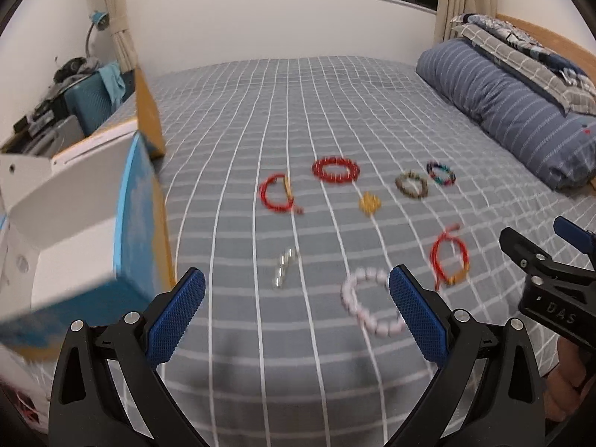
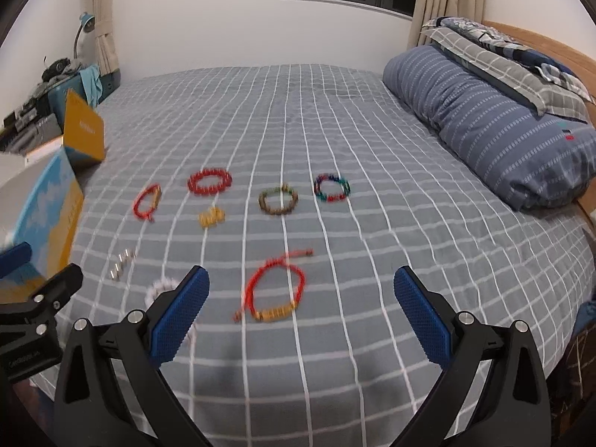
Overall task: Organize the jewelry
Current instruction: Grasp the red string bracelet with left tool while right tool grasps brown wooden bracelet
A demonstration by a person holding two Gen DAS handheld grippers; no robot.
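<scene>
Several bracelets lie on the grey checked bed (image 1: 298,111). A pale pink bead bracelet (image 1: 367,302) lies just ahead of my open, empty left gripper (image 1: 298,309). A red cord bracelet with gold beads (image 2: 273,292) lies between the fingers of my open, empty right gripper (image 2: 301,309), a little ahead of them. Farther off are a red bead bracelet (image 2: 209,181), another red cord bracelet (image 2: 148,201), a brown bracelet (image 2: 278,203), a multicoloured bracelet (image 2: 331,187), a gold piece (image 2: 211,217) and a silver piece (image 2: 121,263). An open blue and white box (image 1: 93,231) stands at the left.
A striped blue pillow (image 2: 495,126) and folded bedding (image 2: 503,59) lie at the right by the wooden headboard. A cluttered shelf with a lamp (image 1: 98,22) is at the far left. The right gripper shows at the right edge of the left wrist view (image 1: 551,279).
</scene>
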